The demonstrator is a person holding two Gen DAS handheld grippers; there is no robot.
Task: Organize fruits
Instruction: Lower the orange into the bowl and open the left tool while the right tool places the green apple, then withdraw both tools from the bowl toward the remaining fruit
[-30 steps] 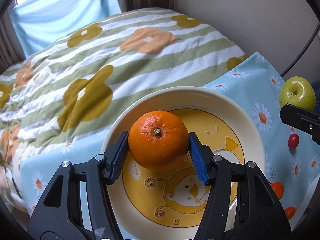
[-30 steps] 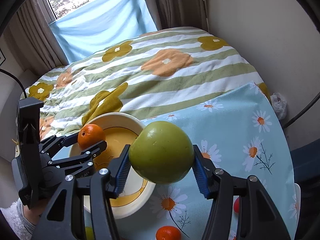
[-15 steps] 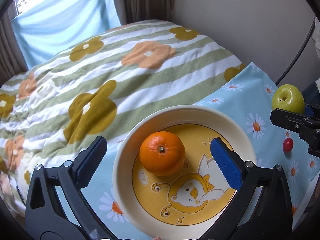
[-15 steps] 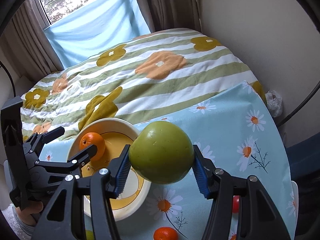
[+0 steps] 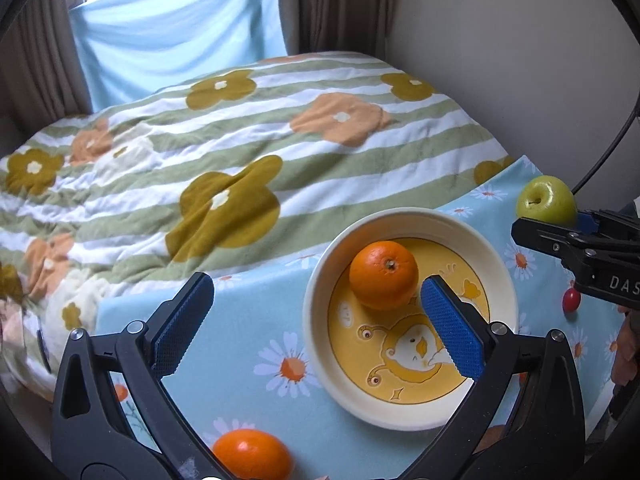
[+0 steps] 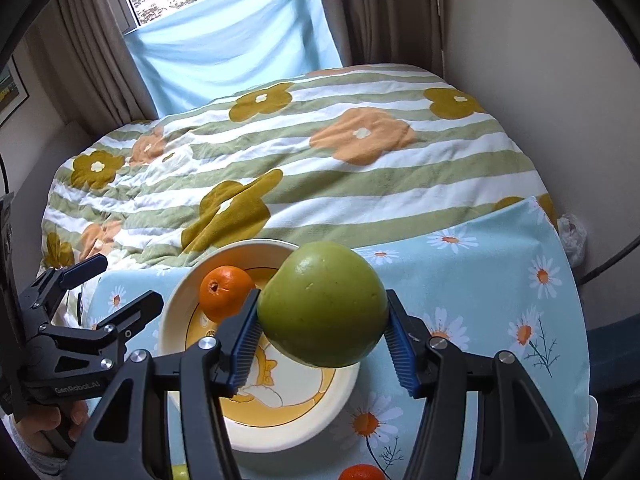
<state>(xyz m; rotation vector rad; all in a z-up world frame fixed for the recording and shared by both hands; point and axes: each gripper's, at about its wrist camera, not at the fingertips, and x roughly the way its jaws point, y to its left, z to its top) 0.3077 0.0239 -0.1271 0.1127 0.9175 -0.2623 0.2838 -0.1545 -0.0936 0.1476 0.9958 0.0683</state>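
Left gripper [image 5: 316,320] backed off orange [image 5: 383,274], right gripper [image 6: 322,338] clamping apple [image 6: 322,304] over bowl rim [image 6: 344,392]

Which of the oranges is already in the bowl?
The orange with its stem dot facing up, lying alone in the yellow cartoon bowl. The other orange lies on the daisy cloth in front.

"GenRobot.AI" printed on left gripper [image 6: 102,289] body. "DAS", cut off at frame edge, on right gripper [image 5: 568,236].
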